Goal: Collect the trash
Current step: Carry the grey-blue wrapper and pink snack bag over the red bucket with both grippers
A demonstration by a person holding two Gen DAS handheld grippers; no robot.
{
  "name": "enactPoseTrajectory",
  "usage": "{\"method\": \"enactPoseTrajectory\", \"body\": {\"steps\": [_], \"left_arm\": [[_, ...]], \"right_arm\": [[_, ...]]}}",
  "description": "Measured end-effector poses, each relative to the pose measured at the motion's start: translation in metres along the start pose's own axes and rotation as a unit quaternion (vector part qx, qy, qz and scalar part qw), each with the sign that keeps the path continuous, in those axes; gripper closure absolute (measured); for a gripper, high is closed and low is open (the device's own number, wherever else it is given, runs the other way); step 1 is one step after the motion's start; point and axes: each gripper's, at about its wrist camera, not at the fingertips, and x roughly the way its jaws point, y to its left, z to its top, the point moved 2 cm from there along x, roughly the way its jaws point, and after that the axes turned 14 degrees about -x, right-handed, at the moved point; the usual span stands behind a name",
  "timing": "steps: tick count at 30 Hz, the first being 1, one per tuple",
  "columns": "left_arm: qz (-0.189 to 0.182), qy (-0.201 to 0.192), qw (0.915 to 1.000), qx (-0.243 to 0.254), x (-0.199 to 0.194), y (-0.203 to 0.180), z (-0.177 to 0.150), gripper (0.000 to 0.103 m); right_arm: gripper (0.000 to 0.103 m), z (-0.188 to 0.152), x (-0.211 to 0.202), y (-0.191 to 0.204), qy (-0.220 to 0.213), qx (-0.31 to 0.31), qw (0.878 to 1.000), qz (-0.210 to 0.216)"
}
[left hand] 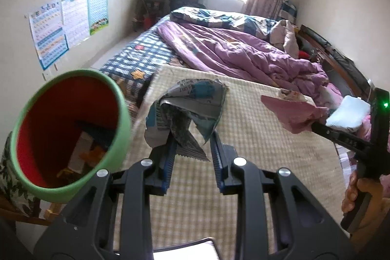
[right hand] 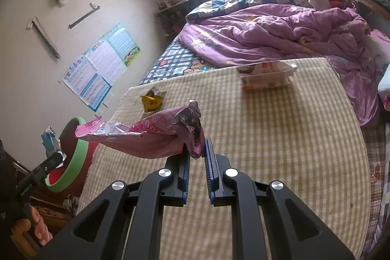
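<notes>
Nearest item, left wrist view: left claw [left hand: 193, 138], one, its two blue-ridged fingers standing visibly apart yet with a crumpled blue-and-white wrapper [left hand: 187, 109] caught at the tips, seemingly pinched against the left finger, so the grip looks slack. Right claw [right hand: 198, 146], one, fingers drawn nearly together and clamped on the torn end of a pink foil wrapper [right hand: 146, 138], which hangs out to the left above the counter [right hand: 268, 150]. Bin [left hand: 70, 130], one, green-rimmed with red interior, standing off the counter's left edge and just beside the left claw; some scraps already lie at its bottom. Step in hand, by judgement: both pieces lifted, carriage to the bin under way, the left load closest to the mouth. Next move calls for swinging the left claw over the rim and spreading the fingers fully, then bringing the right claw across likewise. Remaining on the counter: yellow crumpled wrapper [right hand: 151, 101], one, near the far left corner; flat printed packet [right hand: 265, 76], one, at the far edge, whether trash cannot be told. Trash count in sight: two held, one loose for certain. Beyond: bed with purple quilt [right hand: 280, 33], one.
</notes>
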Motion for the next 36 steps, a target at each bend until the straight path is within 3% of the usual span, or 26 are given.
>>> {"method": "enactPoseTrajectory", "body": {"steps": [17, 36], "left_arm": [[0.044, -0.036, 0.9981, -0.022, -0.025, 0.067, 0.018, 0.076], [0.040, -0.022, 0.9988, -0.020, -0.024, 0.114, 0.033, 0.076]], "right_arm": [[0.090, 0.014, 0.018, 0.065, -0.002, -0.041, 0.999, 0.011], [0.090, 0.028, 0.029, 0.143, -0.019, -0.086, 0.996, 0.001]]}}
